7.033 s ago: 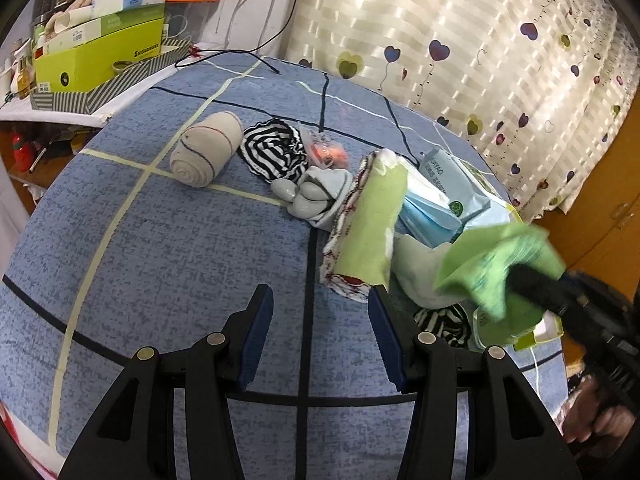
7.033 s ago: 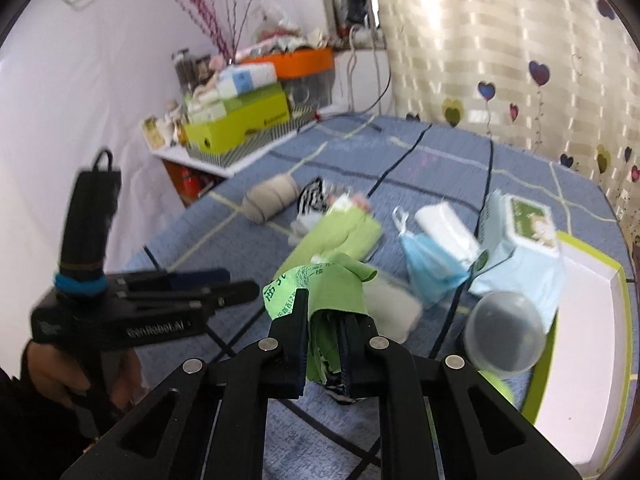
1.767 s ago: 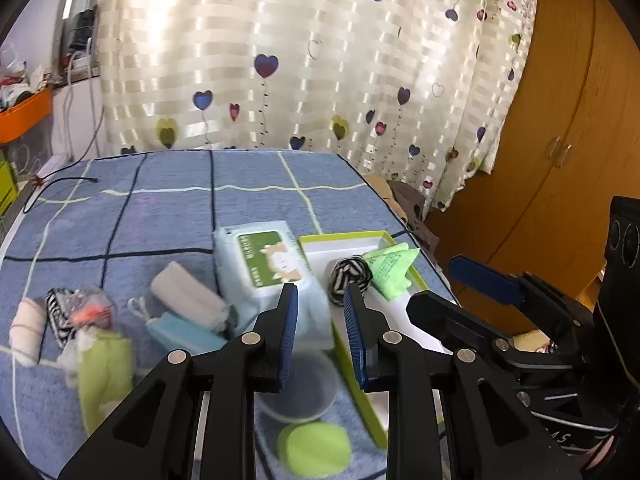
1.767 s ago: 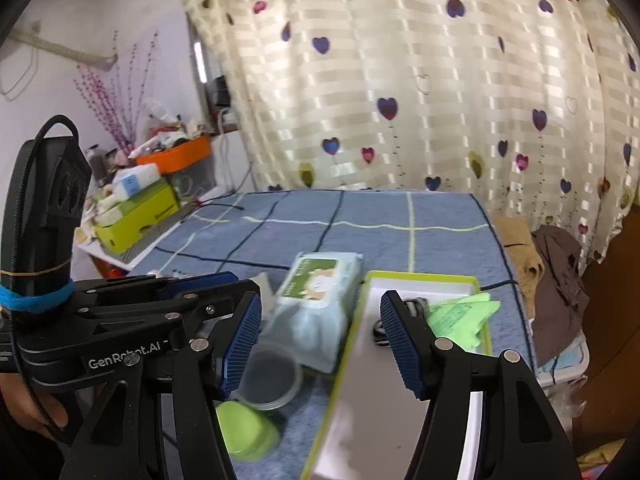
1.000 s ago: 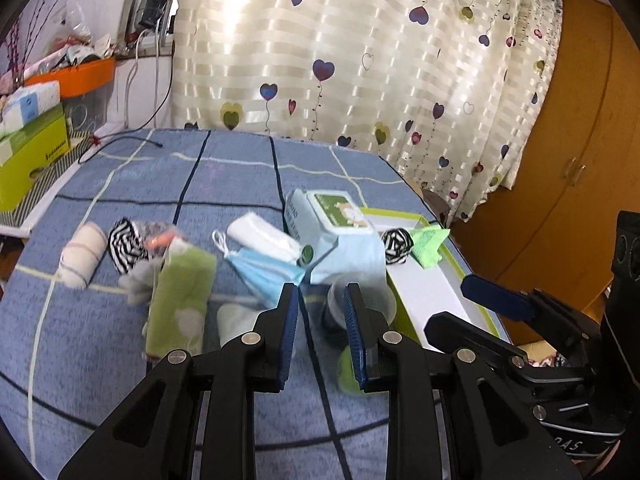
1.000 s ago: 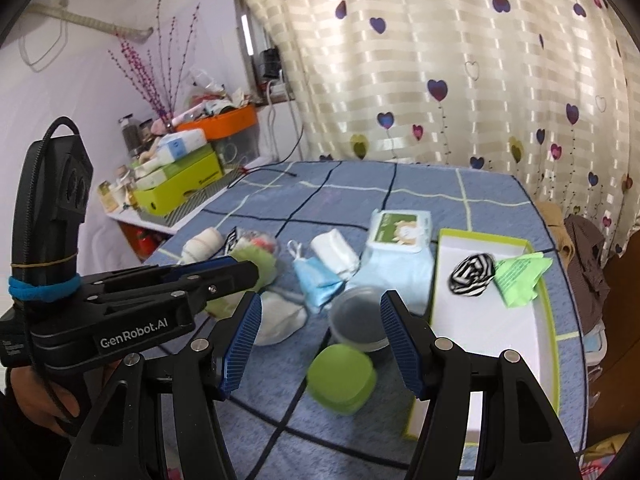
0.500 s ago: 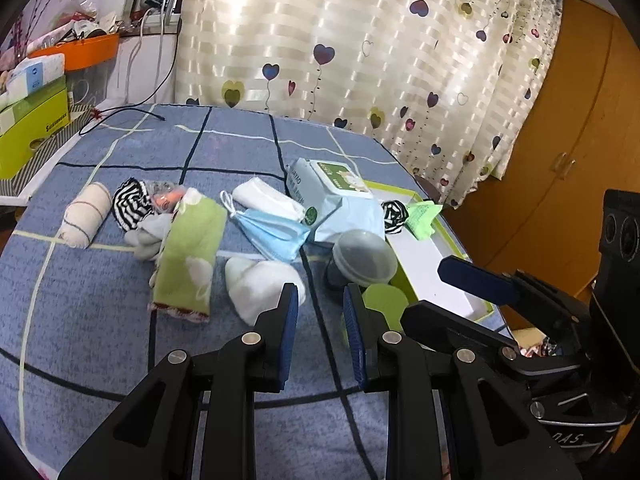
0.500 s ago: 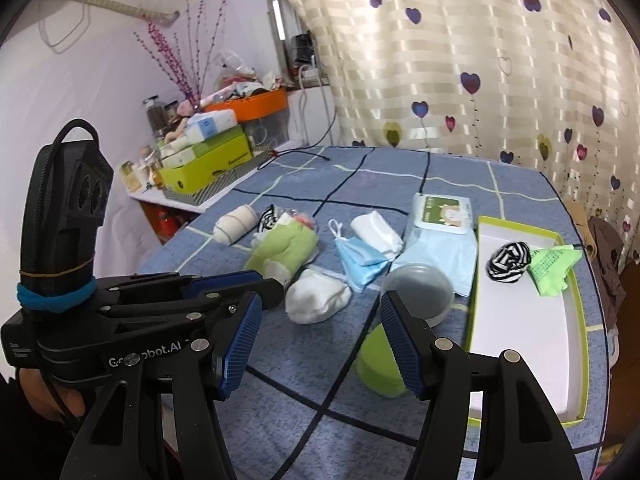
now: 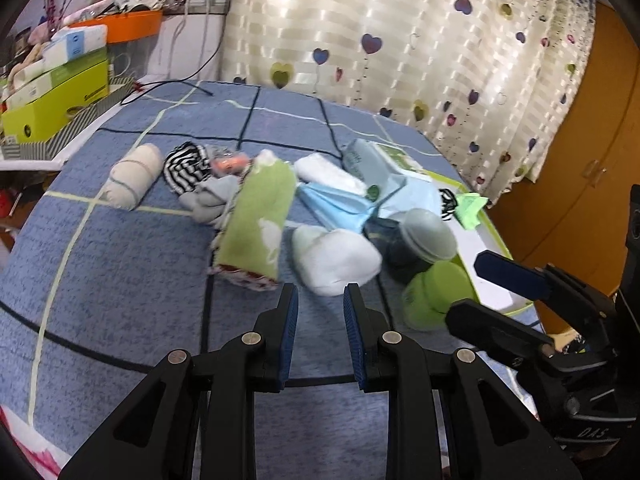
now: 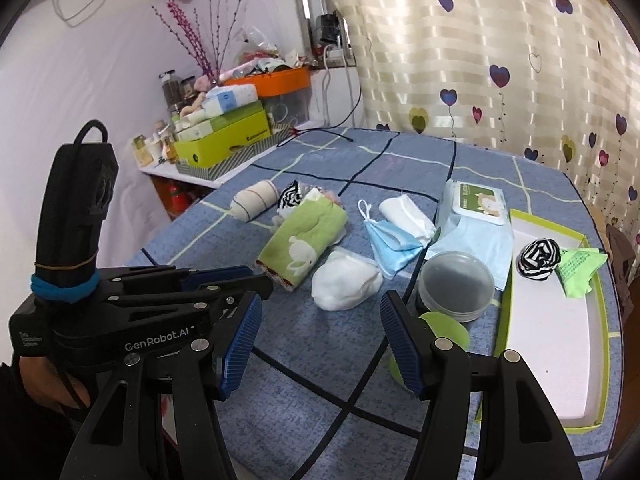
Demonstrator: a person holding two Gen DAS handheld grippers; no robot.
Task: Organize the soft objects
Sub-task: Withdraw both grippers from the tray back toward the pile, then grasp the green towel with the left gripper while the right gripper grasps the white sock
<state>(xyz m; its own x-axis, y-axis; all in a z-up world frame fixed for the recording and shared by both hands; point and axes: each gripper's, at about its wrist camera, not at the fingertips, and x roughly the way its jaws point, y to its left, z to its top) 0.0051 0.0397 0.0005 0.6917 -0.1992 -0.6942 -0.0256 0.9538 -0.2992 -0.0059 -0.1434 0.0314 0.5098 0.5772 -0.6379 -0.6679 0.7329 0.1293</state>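
A white soft bundle (image 9: pixel 336 260) (image 10: pixel 346 280) lies on the blue bedspread just beyond my left gripper (image 9: pixel 320 292), whose jaws stand narrowly apart with nothing between them. Beside the bundle are a rolled green towel (image 9: pixel 256 224) (image 10: pixel 304 240), a blue face mask (image 10: pixel 390 246), a white cloth roll (image 10: pixel 408 216), a beige sock roll (image 9: pixel 130 178) and a striped sock (image 9: pixel 184 166). My right gripper (image 10: pixel 320 308) hangs wide open and empty above the spread. A green-rimmed white tray (image 10: pixel 556 340) holds a striped sock ball (image 10: pixel 538 258) and a green cloth (image 10: pixel 580 268).
A wet-wipes pack (image 10: pixel 472 216), a clear lidded tub (image 10: pixel 456 284) and a green lid (image 10: pixel 444 332) sit between the pile and the tray. Boxes and an orange bin (image 10: pixel 276 78) crowd a side shelf at the left. A heart-patterned curtain (image 10: pixel 500 60) hangs behind the bed.
Both grippers have dropped and swung left toward the pile, so the white bundle now sits just past the left fingertips. The green cloth held seven seconds ago lies in the tray.
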